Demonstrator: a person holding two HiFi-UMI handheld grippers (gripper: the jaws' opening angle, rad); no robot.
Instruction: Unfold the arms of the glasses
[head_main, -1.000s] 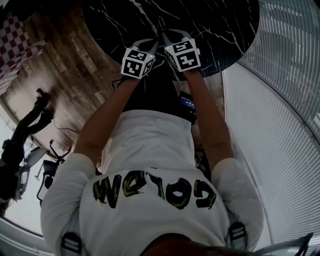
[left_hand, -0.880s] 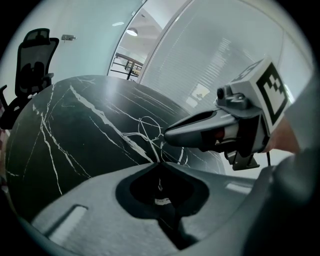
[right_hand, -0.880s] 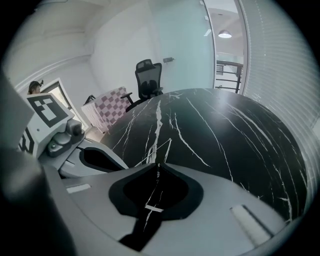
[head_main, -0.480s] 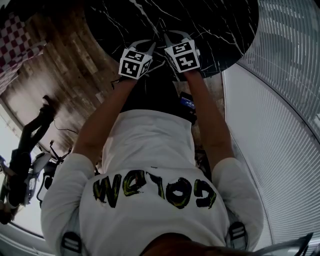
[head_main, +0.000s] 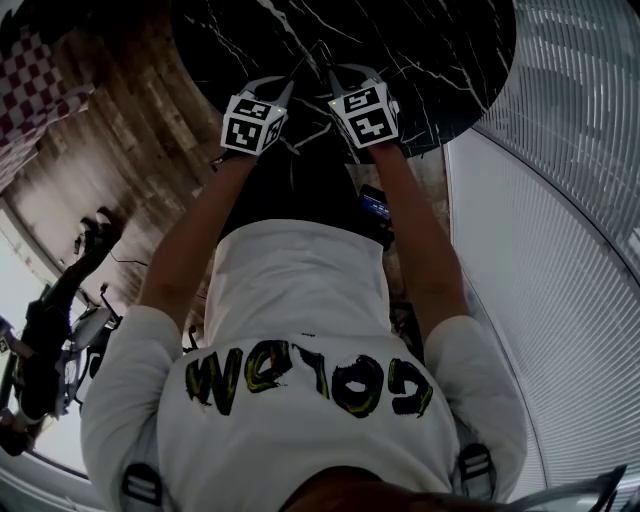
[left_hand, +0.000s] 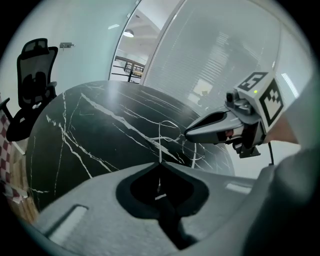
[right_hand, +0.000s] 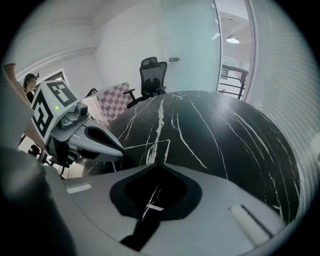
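Glasses (left_hand: 159, 142): thin wire frame, held off the counter (left_hand: 90, 130) above its near edge, between the two tools. As far as either gripper view shows, no part of it rests on the black marbled top.

Nearest: left hand-held gripper (left_hand: 160, 163), jaws pressed together and clenched on a fine wire that rises straight out of the tip gap. Right hand-held gripper (right_hand: 156, 164), likewise closed, with a wire leaving its tip and running up and to the left. In the head view both tools angle down at the near edge, tips close together.

Next out: in the left gripper view the two lenses (left_hand: 169, 130) sit just beyond the pinched wire and to its right, toward the nose of the right tool. In the right gripper view a straight run of wire spans from near its own tip across to the left tool, with a short bend at the right end. So the frame's long axis lies crosswise, tool to tool, roughly along the counter's near edge.

The wire is very faint against the dark stone. The left probably pinches a temple arm and the right the front. Not certain.

Judgement: neither hand is nearer, since both are on the piece. The coming move turns on the hinge between the tips. The left would swing its wire outward, away from the right, while the right holds steady.

Beyond the glasses the veined top runs on to the counter's far rounded edge.
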